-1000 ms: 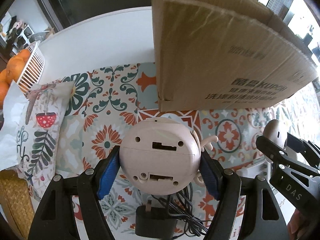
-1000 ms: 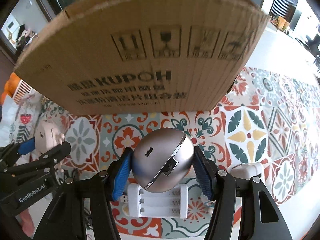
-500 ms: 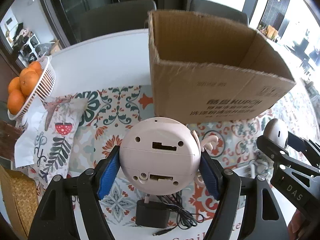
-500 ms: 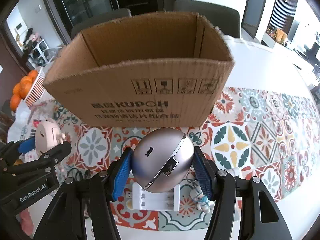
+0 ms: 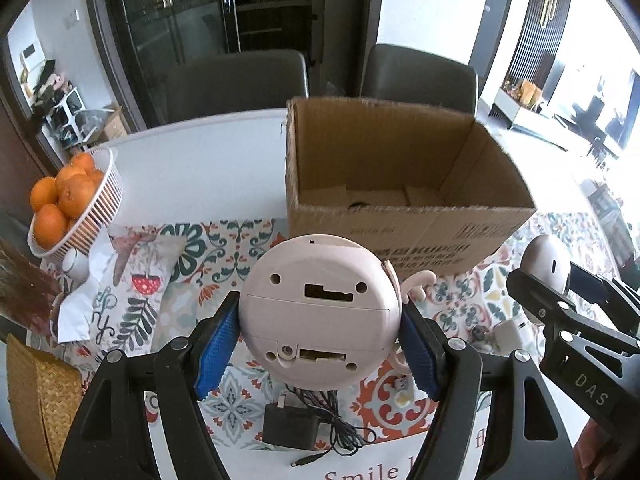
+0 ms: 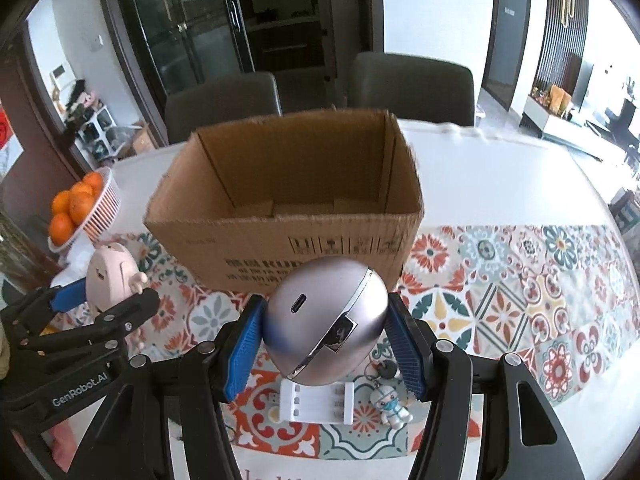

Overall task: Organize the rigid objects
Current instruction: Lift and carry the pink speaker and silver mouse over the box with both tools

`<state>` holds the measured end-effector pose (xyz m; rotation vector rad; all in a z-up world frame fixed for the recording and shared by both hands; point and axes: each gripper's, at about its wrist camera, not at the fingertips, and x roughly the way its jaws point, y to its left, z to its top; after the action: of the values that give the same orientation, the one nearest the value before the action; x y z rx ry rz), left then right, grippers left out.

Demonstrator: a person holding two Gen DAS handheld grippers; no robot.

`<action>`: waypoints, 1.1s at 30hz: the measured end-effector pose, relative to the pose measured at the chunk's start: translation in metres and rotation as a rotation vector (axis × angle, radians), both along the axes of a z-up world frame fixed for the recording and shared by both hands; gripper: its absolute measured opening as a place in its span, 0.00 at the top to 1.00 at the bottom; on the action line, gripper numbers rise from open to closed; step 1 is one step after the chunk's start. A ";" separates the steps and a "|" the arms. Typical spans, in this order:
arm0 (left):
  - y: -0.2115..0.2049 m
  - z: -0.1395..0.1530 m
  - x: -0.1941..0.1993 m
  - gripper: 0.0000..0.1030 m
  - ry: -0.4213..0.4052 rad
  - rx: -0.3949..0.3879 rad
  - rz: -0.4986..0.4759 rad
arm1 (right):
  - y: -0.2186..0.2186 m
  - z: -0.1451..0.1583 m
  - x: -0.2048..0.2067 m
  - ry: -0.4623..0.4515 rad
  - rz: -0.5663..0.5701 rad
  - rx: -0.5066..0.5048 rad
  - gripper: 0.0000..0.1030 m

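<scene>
Both grippers now sit higher than a second ago: the cardboard box (image 5: 404,184), which then filled the upper view with its printed front wall, now shows its open top and its floor. The left gripper (image 5: 316,338) is clamped on the pink round toy (image 5: 318,306), blue pads pressed to either side, its underside (with two slots) facing the camera. The right gripper (image 6: 326,340) is clamped on the silver egg-shaped device (image 6: 324,320), as before.

Each held object hangs in front of the box's near rim, above the patterned mat (image 6: 520,300). The box interior looks mostly bare, with one small dark item by the near wall. Below lie a black adapter with cord (image 5: 292,428), a white charger tray (image 6: 316,400) and a small figurine keychain (image 6: 390,402). To the left, a white basket of oranges (image 5: 100,208) stands well apart from the box, with open white table (image 5: 200,168) between.
</scene>
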<state>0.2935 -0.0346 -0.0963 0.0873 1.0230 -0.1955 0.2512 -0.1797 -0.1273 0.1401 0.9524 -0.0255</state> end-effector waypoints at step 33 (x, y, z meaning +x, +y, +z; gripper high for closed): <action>-0.015 0.083 0.012 0.28 -0.198 -0.066 -0.010 | -0.010 0.093 0.001 -0.224 0.007 -0.011 0.41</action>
<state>0.3059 -0.0499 -0.0134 0.0506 0.8181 -0.2251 0.2523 -0.1902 -0.0344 0.1260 0.7289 -0.0082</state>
